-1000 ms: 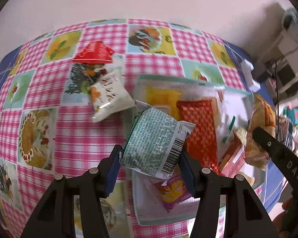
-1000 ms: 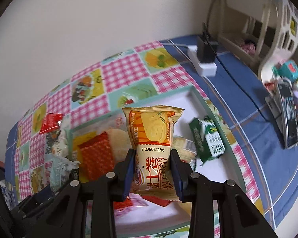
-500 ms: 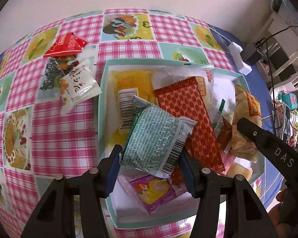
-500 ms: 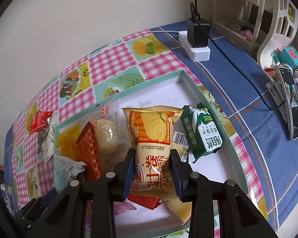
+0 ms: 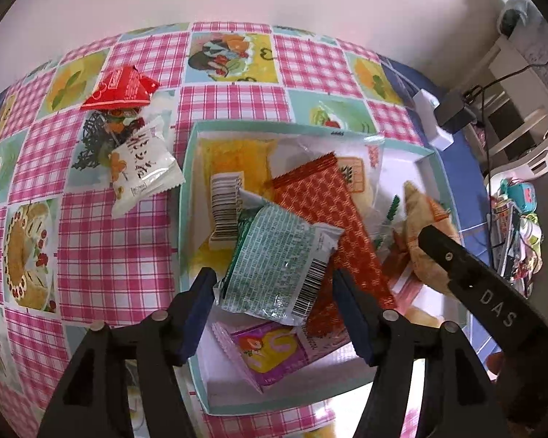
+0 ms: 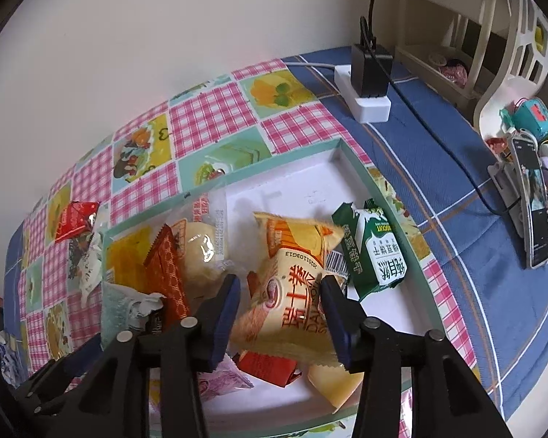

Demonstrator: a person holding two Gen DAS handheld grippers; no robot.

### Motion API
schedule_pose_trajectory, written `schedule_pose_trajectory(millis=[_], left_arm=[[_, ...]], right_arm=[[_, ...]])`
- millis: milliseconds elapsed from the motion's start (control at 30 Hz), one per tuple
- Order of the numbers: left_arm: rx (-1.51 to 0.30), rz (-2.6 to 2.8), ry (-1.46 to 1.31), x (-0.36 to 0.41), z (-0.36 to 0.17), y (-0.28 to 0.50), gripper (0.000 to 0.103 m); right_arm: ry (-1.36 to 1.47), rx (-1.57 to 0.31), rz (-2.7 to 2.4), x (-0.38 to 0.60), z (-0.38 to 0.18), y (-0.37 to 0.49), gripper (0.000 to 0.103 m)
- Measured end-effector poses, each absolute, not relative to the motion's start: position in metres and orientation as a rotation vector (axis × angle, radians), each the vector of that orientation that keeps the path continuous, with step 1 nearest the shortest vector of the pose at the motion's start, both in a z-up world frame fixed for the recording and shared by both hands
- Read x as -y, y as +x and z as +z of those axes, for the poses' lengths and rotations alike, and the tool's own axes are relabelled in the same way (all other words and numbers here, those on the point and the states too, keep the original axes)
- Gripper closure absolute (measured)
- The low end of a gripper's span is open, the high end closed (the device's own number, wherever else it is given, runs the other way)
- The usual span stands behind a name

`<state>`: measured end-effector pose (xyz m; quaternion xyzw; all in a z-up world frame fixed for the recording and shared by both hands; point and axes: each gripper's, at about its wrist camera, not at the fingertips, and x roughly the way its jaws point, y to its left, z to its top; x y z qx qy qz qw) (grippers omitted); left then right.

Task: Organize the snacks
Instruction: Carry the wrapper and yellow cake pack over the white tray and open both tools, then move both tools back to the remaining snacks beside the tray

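Both grippers have just been opening, and each snack that was pinched a moment ago now sits loose between the pads. The left gripper (image 5: 274, 308) stands open over the box (image 5: 186, 197), with gaps on both sides of the green pack (image 5: 274, 266). That pack is shiny and crinkled, with small white print and a black barcode near its right edge. It rests tilted on top of the other snacks in the box.

The right gripper (image 6: 279, 308) is open too. The yellow pack (image 6: 292, 292) between its pads leans on the pile in the box, and the pads do not squeeze it. It shows big red Chinese letters, part of a word ending in "DALI", and the upside-down number "20251109G13".

Next to it in the box lies a dark green pack (image 6: 374, 246) with white Chinese letters and the word "BISCUIT". An orange-red pack (image 5: 328, 226) with a criss-cross pattern lies in the middle of the box, and a pink pack (image 5: 274, 350) lies near the front.

2 snacks are on the checked tablecloth (image 5: 109, 248) outside the box: a red pack (image 5: 122, 89) and a white pack (image 5: 142, 171) with dark Chinese letters.
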<state>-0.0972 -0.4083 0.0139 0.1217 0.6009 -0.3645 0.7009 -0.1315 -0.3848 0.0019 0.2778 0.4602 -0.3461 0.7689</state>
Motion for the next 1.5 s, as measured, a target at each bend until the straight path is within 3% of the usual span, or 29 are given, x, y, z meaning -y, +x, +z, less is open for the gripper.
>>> schedule_pose_trajectory(millis=[500, 567, 600, 700, 900, 1000, 1300, 1500], left_arm=[[-1.315, -0.78, 0.184, 0.393, 0.044, -0.08, 0.035], [-1.311, -0.752, 0.175, 0.389, 0.044, -0.076, 0.029], [-1.305, -0.732, 0.173, 0.386, 0.044, -0.072, 0.017], [-1.292, -0.685, 0.166, 0.379, 0.043, -0.066, 0.014], [-1.271, -0.577, 0.153, 0.363, 0.035, -0.051, 0.013], [-1.259, -0.534, 0.151, 0.355, 0.032, -0.045, 0.002], [-1.263, -0.466, 0.148, 0.34, 0.026, -0.034, 0.002], [-1.275, -0.446, 0.121, 0.329, 0.024, -0.025, 0.002]], right_arm=[[0.57, -0.959, -0.744, 0.38, 0.031, -0.137, 0.053], [0.57, -0.96, -0.744, 0.38, 0.031, -0.137, 0.053], [0.57, -0.962, -0.743, 0.379, 0.03, -0.137, 0.053], [0.563, -0.977, -0.738, 0.376, 0.026, -0.135, 0.04], [0.545, -1.024, -0.708, 0.367, 0.013, -0.125, 0.032], [0.531, -1.032, -0.7, 0.362, 0.009, -0.121, 0.025], [0.499, -1.024, -0.681, 0.353, 0.008, -0.114, 0.004], [0.47, -1.02, -0.686, 0.347, 0.009, -0.109, 0.002]])
